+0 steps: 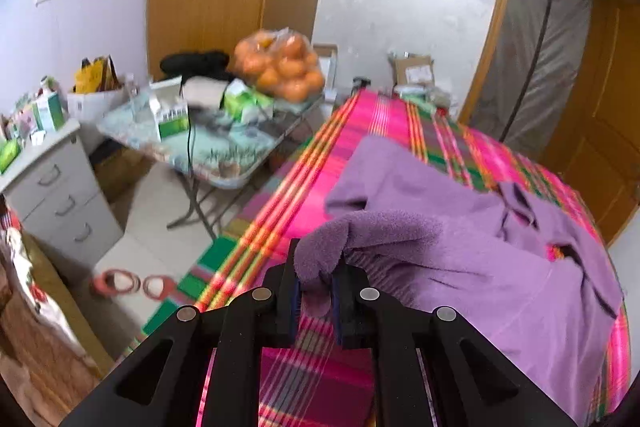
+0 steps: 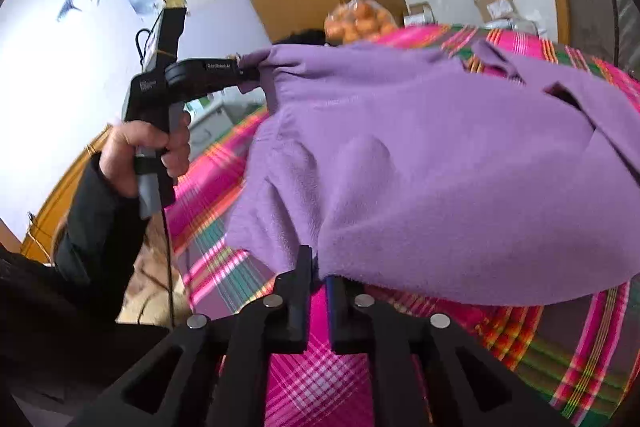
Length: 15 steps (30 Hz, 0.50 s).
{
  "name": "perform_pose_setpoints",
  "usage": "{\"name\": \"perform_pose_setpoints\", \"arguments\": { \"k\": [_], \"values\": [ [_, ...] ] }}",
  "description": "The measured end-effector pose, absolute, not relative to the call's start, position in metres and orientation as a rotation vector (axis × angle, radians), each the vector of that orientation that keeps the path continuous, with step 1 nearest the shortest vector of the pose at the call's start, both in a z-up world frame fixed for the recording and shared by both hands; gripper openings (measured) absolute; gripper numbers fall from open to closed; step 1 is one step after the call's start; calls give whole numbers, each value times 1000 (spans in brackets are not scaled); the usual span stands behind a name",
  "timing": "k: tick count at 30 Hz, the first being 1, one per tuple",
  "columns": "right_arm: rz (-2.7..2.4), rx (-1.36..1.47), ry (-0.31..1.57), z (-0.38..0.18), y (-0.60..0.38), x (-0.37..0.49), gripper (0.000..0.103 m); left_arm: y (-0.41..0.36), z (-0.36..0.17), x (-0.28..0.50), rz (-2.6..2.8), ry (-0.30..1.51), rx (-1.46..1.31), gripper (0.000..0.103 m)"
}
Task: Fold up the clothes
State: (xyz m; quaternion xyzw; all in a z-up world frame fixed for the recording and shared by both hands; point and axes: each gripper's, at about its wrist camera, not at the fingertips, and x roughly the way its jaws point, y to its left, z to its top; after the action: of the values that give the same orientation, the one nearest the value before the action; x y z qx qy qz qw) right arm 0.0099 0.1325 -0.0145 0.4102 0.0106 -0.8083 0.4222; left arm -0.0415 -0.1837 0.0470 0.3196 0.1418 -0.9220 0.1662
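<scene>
Purple fleece garment (image 2: pixel 420 163): centre frame, draped over bed with pink plaid cover (image 1: pixel 360 131). Left gripper (image 1: pixel 314 291): jaws clamped on a bunched garment edge, lifted off the cover. Right gripper (image 2: pixel 318 277): jaws narrow, pinching the near hem. Bag of oranges (image 1: pixel 282 65): upper centre.

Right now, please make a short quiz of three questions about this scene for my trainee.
1. True or false: the left hand-held gripper is shut on the purple garment.
2. The garment lies on: A) striped bed cover, B) wooden floor, C) chair.
3. Fill in: on the side table sits a bag of ____.

Key: 1 true; 2 A; 3 oranges.
</scene>
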Motion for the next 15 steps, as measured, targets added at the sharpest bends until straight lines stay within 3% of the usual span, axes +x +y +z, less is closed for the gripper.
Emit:
{"name": "perform_pose_setpoints", "arguments": {
  "k": [6, 10, 15],
  "values": [
    [-2121, 907, -20, 14, 169, 12, 15, -195, 36, -28, -2616, 477, 895, 12],
    [-2240, 866, -104, 31, 193, -8, 29, -207, 34, -21, -2593, 518, 879, 12],
    [-2302, 925, -242, 33, 210, -41, 30, -225, 35, -14, -2550, 556, 859, 12]
  ]
}}
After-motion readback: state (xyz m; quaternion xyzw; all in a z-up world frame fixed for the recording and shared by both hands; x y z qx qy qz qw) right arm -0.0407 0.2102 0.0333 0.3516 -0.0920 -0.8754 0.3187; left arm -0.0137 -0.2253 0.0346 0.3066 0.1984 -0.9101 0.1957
